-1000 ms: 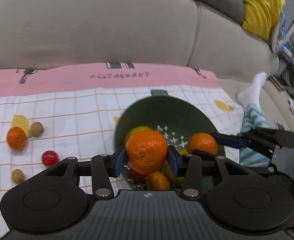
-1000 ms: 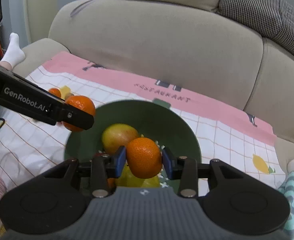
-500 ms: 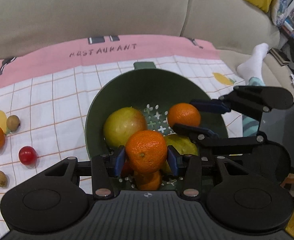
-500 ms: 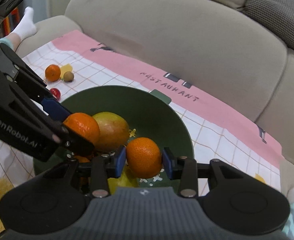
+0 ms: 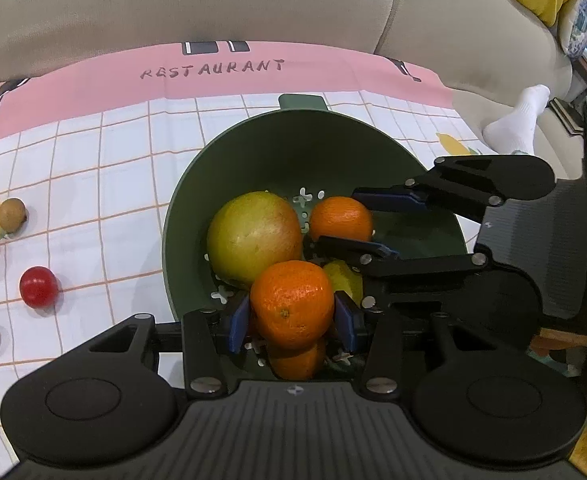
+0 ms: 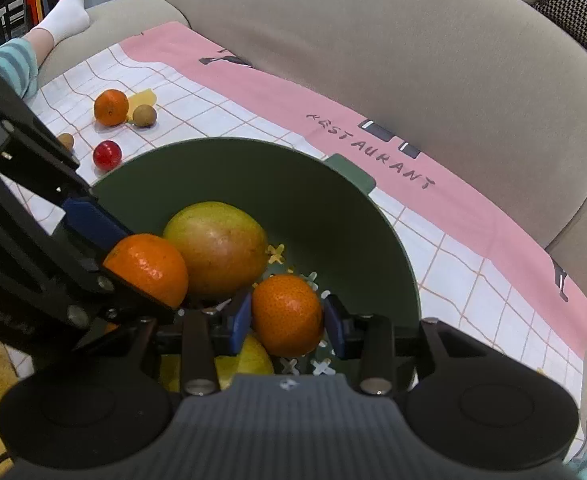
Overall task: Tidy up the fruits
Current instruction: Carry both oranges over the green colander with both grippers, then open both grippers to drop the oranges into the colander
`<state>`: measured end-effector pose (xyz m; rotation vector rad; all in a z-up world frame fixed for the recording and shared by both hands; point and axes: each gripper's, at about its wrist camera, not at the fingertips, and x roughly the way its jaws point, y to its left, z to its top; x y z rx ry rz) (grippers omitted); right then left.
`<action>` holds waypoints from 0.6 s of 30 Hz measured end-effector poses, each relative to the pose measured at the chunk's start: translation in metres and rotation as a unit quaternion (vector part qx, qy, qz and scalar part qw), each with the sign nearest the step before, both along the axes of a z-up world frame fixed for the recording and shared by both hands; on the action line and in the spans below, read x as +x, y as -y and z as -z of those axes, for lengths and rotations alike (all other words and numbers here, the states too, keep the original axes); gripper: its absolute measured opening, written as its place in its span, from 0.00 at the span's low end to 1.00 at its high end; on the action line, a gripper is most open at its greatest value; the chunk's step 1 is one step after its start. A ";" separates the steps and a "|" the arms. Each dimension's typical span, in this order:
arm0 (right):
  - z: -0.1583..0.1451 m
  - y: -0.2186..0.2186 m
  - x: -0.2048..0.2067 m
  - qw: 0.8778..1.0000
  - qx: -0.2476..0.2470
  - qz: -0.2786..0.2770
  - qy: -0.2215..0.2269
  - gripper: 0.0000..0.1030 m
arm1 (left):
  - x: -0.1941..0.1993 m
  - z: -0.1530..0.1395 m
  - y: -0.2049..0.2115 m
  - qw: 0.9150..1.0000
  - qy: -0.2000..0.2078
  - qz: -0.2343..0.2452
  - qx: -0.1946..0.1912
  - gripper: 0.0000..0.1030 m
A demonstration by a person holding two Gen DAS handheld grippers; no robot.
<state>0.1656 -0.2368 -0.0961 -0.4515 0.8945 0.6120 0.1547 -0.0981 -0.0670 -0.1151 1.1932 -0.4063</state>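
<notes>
We are holding a mandarin in each gripper over the green colander [image 5: 393, 152], which is sitting on the checked cloth [image 5: 93, 168] spread on the sofa. Our left gripper [image 5: 292, 317] is clamped on the larger mandarin [image 5: 292, 305], blue pads pressing its two sides, and our right gripper [image 6: 287, 318] is pinching the smaller mandarin [image 6: 286, 314] the same way. We are judging these fruits light, firm yet yielding, with pebbled, slightly glossy skin that could slip or bruise under a hard squeeze, so taking them across the widest part seems right. Both are hanging just above the pile already in the colander: a big yellow-green mango [image 5: 253, 236], a yellowish fruit and another mandarin. A third orange mandarin [image 6: 111, 107], a red cherry-like fruit [image 6: 107, 155] and small brown fruits are lying loose on the cloth.
</notes>
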 end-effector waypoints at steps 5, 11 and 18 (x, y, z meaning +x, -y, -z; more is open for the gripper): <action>0.003 -0.001 0.008 1.000 0.003 0.004 -0.017 0.36 | -0.003 0.000 0.000 1.000 0.004 0.005 0.000 0.49; 0.004 -0.004 0.010 1.000 -0.012 0.002 -0.020 0.37 | -0.004 0.000 0.000 1.000 0.001 -0.001 -0.002 0.49; -0.001 -0.005 0.006 1.000 -0.025 -0.001 -0.014 0.37 | -0.005 0.000 0.003 1.000 0.006 -0.002 0.008 0.50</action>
